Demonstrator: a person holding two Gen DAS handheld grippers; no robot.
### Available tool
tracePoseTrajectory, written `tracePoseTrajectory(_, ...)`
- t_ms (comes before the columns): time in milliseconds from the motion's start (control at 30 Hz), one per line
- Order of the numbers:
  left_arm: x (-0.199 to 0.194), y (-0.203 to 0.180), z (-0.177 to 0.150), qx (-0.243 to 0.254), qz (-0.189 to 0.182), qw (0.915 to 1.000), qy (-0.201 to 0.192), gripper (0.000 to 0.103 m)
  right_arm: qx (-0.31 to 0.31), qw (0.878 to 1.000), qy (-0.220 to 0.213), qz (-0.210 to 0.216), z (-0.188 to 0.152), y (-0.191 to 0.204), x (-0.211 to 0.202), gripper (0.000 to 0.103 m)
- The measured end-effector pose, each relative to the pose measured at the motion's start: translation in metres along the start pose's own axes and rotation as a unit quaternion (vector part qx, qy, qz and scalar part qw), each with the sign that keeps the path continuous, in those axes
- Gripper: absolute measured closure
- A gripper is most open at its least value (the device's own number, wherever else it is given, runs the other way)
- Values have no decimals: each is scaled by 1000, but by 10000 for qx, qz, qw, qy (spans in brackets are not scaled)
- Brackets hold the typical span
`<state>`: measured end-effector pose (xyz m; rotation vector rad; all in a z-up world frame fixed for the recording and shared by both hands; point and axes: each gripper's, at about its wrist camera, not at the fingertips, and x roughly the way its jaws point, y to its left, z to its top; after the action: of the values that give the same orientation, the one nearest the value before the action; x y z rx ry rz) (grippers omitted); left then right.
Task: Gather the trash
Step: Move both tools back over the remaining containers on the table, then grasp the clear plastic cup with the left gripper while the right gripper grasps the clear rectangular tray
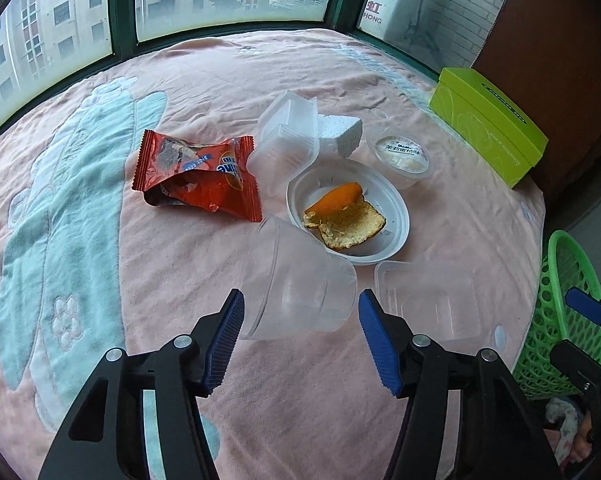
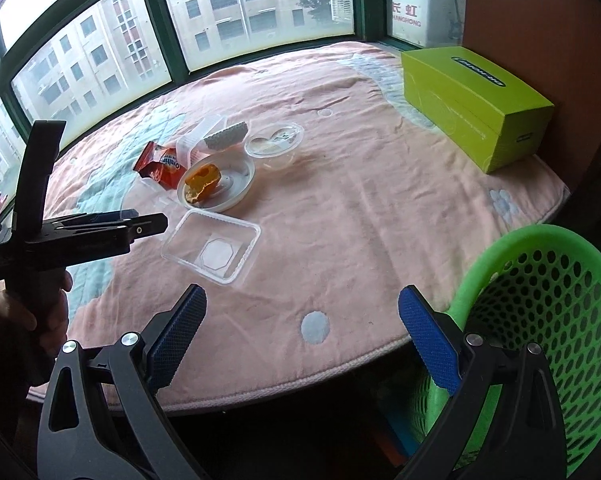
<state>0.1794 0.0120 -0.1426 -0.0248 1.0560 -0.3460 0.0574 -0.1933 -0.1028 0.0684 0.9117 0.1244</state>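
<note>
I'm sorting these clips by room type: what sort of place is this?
Probably a home bay-window seat: a pink quilted blanket runs up to the windows facing apartment blocks, with a tissue box and green basket.

We are reading "Ovaltine" in part on the red snack wrapper (image 2: 162,164), the white letters showing upside down on a blue band in the left wrist view (image 1: 204,174). Outside the window, a white sign (image 2: 406,8) is showing red Chinese characters "长虹" above "CHANGHONG"; the left wrist view is catching only "虹" and "HONG" (image 1: 374,14). The round lidded cup (image 1: 400,156) is carrying a printed label too small to read. The green box (image 2: 476,108) is bearing a dark oval logo whose letters we are unable to make out.
</note>
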Motion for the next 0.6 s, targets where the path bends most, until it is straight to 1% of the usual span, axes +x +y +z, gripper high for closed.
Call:
tracePoseTrajectory(33,1,0,0,9,-22,10000,-1,51,-33,10000,9,14,1,1,2,7)
tracePoseTrajectory(100,1,1,0,38,-58,10000,-28,53,-119,9999,35,53,2,5,8,7)
tracePoseTrajectory(167,-1,2,1,45,-140,9999,-52,63,-213,9996,102,134,4,9,14,7)
tracePoseTrajectory(233,-2,4,2,36,-162,9998,-56,63,-312,9992,150,210,7,14,20,7)
tracePoseTrajectory(267,-3,5,2,40,-165,9998,-59,65,-377,9988,171,262,9,16,23,7)
tracePoseTrajectory(367,-5,10,2,-7,-196,9998,-35,65,-616,9973,211,336,14,25,31,7)
tracePoseTrajectory(467,-11,16,2,-50,-251,9997,-60,66,-889,9943,312,497,21,34,41,7)
tracePoseTrajectory(500,-13,17,2,-47,-250,9997,-69,69,-981,9932,343,528,24,37,44,7)
tracePoseTrajectory(567,-16,22,3,-73,-296,9995,-57,85,-1226,9905,337,532,28,45,48,7)
tracePoseTrajectory(600,-18,25,4,-116,-339,9994,-36,88,-1360,9884,363,573,30,49,52,7)
